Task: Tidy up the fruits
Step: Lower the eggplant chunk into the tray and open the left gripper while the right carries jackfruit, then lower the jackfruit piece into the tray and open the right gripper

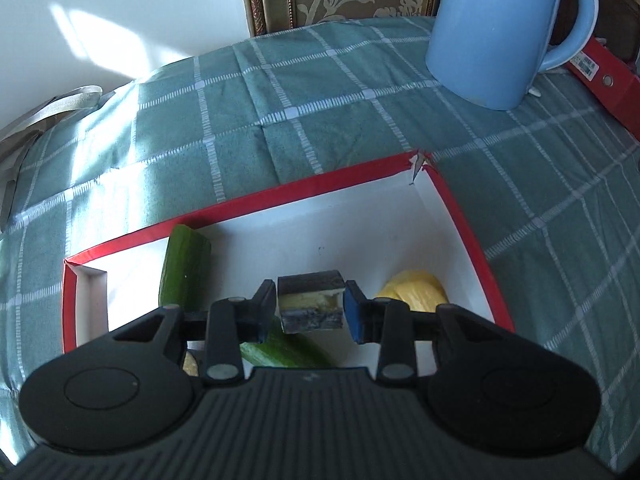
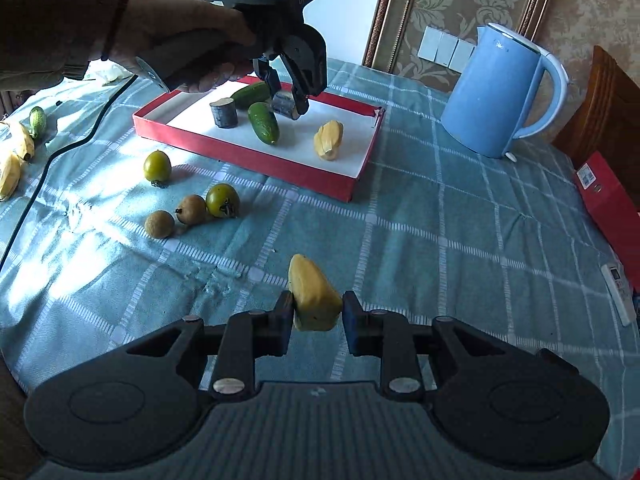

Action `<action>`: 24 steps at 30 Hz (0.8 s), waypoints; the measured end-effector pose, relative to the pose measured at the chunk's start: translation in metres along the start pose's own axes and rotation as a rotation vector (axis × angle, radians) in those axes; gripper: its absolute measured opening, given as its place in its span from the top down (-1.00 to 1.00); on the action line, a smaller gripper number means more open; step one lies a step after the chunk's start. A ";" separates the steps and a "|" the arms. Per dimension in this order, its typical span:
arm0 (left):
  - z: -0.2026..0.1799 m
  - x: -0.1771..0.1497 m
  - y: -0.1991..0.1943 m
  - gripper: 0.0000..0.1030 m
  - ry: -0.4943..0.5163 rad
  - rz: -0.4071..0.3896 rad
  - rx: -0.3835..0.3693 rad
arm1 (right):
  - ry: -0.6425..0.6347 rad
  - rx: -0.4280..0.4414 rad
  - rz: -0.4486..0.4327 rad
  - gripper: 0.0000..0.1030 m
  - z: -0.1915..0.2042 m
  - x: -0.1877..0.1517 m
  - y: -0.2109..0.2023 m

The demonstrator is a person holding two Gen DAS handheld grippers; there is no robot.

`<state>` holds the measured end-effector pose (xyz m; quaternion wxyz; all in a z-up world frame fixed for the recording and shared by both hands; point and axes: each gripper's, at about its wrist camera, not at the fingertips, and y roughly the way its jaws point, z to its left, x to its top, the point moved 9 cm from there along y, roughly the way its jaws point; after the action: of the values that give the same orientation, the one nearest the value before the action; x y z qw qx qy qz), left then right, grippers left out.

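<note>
A dark-skinned, pale-fleshed sugarcane chunk (image 1: 311,304) sits between the left gripper (image 1: 310,312) fingers, barely parted, over the red-rimmed white cardboard tray (image 1: 256,200) — positioned for release there. A yellow jackfruit piece (image 2: 314,296) is clamped by the right gripper (image 2: 316,320) above the table — apparently tray-bound.

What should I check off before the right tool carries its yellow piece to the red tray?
1. The right tool grips the yellow fruit piece: ok, a pad sits on each side.
2. The left tool is over the red tray: ok.
3. The left tool has let go of the dark chunk: cannot tell, the chunk sits between its pads.
4. Bare tray floor for the piece: ok, between the cucumber and the other yellow piece.
5. Way into the tray is free: not ok, the left tool hangs over it.
6. The kettle is clear of the tray: ok.
</note>
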<state>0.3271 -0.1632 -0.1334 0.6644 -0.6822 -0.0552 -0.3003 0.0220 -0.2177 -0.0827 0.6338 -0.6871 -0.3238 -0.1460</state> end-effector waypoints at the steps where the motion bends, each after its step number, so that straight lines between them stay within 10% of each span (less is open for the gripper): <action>1: 0.001 0.001 0.001 0.05 -0.002 -0.002 0.008 | 0.003 -0.003 0.002 0.51 0.000 -0.001 -0.001; 11: 0.018 -0.008 -0.048 -0.83 0.077 -0.149 0.151 | 0.008 0.017 -0.034 0.51 0.003 0.018 0.004; 24: 0.104 -0.160 -0.126 -1.00 -0.186 -0.087 0.184 | 0.033 0.075 -0.135 0.51 0.004 0.084 0.030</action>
<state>0.1717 0.0000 -0.0938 0.7026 -0.6402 -0.1734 -0.2578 0.1032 -0.1917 -0.0549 0.6531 -0.6369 -0.3642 -0.1876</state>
